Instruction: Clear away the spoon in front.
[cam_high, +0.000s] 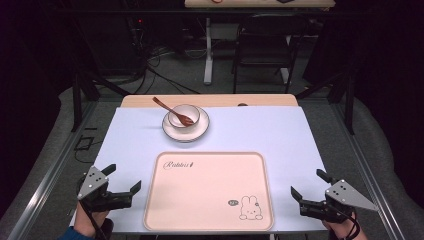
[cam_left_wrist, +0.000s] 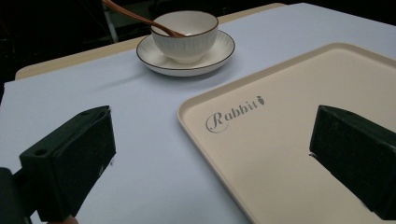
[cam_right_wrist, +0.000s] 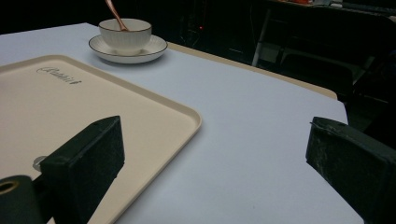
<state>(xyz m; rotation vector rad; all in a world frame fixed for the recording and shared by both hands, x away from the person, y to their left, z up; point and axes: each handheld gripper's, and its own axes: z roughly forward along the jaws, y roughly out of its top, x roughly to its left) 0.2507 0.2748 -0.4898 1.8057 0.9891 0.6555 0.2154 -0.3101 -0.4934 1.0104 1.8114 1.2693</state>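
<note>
Right now both grippers hover at the tabletop's near corners, left gripper (cam_high: 122, 180) and right gripper (cam_high: 306, 184), jaws wide apart and empty. Between them lies the tray (cam_high: 209, 191) by the near edge; the bowl (cam_high: 183, 116) sits toward the far edge.

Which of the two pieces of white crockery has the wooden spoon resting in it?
The bowl, the deeper piece standing on the saucer beyond the tray. The spoon lies in it, handle leaning out over its rim.

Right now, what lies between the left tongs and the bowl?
Bare blue mat lies between the left tongs and the bowl on its saucer, as the high view shows.
</note>
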